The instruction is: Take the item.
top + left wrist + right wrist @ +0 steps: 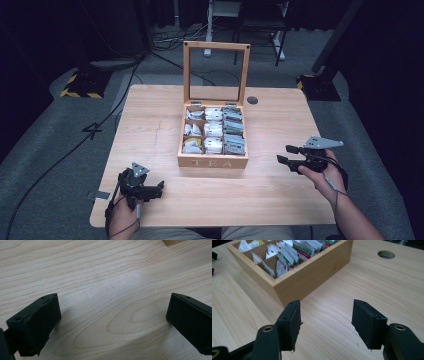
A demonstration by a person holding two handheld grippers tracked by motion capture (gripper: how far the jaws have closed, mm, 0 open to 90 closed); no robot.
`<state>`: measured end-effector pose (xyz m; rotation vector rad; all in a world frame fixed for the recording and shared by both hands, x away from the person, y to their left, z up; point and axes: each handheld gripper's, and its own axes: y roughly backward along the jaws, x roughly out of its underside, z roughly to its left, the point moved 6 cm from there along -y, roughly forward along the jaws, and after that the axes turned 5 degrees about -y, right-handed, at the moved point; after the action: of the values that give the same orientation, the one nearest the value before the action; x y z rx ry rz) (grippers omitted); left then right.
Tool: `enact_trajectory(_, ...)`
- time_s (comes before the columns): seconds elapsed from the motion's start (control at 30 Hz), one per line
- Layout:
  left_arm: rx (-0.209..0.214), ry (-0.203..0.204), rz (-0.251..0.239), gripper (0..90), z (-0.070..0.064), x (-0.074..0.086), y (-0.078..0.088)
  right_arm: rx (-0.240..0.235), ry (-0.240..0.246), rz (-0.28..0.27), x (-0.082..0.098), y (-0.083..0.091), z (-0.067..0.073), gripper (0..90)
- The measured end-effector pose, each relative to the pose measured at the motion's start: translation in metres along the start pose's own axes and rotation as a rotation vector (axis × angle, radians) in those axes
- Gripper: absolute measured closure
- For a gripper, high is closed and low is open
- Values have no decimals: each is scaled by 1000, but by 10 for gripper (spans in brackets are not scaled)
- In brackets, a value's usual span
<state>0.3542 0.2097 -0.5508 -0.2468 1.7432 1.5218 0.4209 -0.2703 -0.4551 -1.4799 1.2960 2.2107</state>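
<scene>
- The right gripper has its jaws spread wide with nothing between them; in its own view bare table shows through the gap, and the near corner of the wooden tea box stands just beyond the tips.
- The left gripper is likewise spread and empty, hovering low over plain wood grain, with one corner of the box at the top edge of its view.
- From above, the tea box sits mid-table between the two grippers, well apart from the left gripper and nearer to the right gripper. Its glass-paned lid stands upright, fully open.
- Tea bag sachets stand on edge in the compartments, packed close.
- Handling, as I judge it: the sachets are light, thin and floppy paper, easily creased. A pinch on one projecting top edge should lift it, though close-packed neighbours may drag along.
- The box is stiff and heavier, its walls smooth; the lid frame's top rail is probably the best grip.
</scene>
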Motion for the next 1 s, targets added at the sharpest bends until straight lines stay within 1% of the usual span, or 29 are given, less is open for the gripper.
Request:
enact_trajectory(0.07,0,-5,1,0,0,0,0,-7,1,-14,-6,0,2,412)
enact_trajectory(0.17,4,2,1,0,0,0,-1,-26,2,-33,-16,-1,6,416)
enact_trajectory(0.27,10,-3,-2,0,0,-1,-1,-42,0,-36,-24,-4,10,419)
enact_trajectory(0.4,8,-4,-1,0,0,-2,-2,-54,8,-24,-33,-10,13,433)
enact_trajectory(0.6,8,-5,-1,0,0,-2,-2,-89,50,-15,-50,-23,22,462)
enact_trajectory(0.7,1,7,0,0,0,-1,-1,-111,68,-5,-58,-32,28,467)
enact_trajectory(0.8,-10,7,0,0,0,0,0,-124,65,19,-63,-39,33,471)
enact_trajectory(0.83,-16,19,-1,0,-1,0,0,-126,60,31,-65,-42,34,477)
enact_trajectory(0.87,-20,22,-1,0,-1,0,0,-128,61,36,-67,-45,35,482)
enact_trajectory(0.93,-26,30,1,0,-1,1,1,-142,63,41,-72,-50,38,492)
enact_trajectory(1.0,-27,28,0,0,-1,1,1,-160,68,43,-76,-56,41,505)
